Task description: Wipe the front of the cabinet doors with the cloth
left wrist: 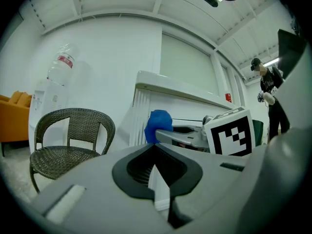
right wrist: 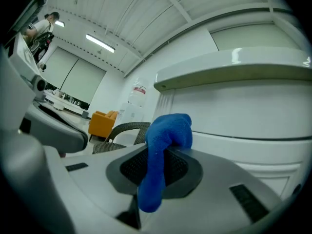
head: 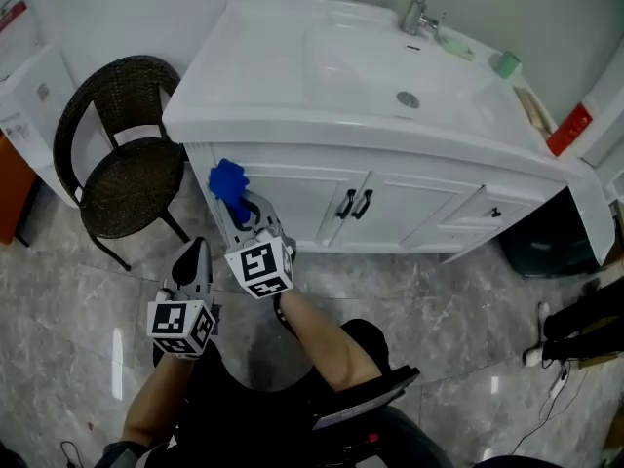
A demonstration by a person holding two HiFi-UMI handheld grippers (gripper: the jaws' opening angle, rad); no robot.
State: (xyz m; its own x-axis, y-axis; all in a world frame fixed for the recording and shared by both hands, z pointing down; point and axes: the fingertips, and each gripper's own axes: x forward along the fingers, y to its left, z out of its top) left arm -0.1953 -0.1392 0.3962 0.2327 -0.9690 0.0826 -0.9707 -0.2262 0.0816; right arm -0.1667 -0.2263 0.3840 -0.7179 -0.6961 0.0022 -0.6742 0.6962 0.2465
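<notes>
Marble floor (head: 468, 359), panelled cabinet (head: 302, 198), right claw (head: 239, 211) pinching fuzzy cloth (head: 226, 177)

Wicker chair (head: 122, 154), grey marble floor (head: 58, 310)

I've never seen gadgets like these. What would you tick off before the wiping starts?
1. Cloth gripped: ok. The right gripper is shut on the blue cloth, which bulges out past its jaws.
2. Cloth on the cabinet doors: cannot tell. It is up by the cabinet's upper left corner, but contact is unclear.
3. Doors closed: ok. Both look shut, with their black handles side by side.
4. Left gripper out of the way: ok. It is shut, holds nothing, and sits lower and back from the doors.
5. Room to sweep: probably ok. The wicker chair stands left of the cabinet, apart from the cloth.
</notes>
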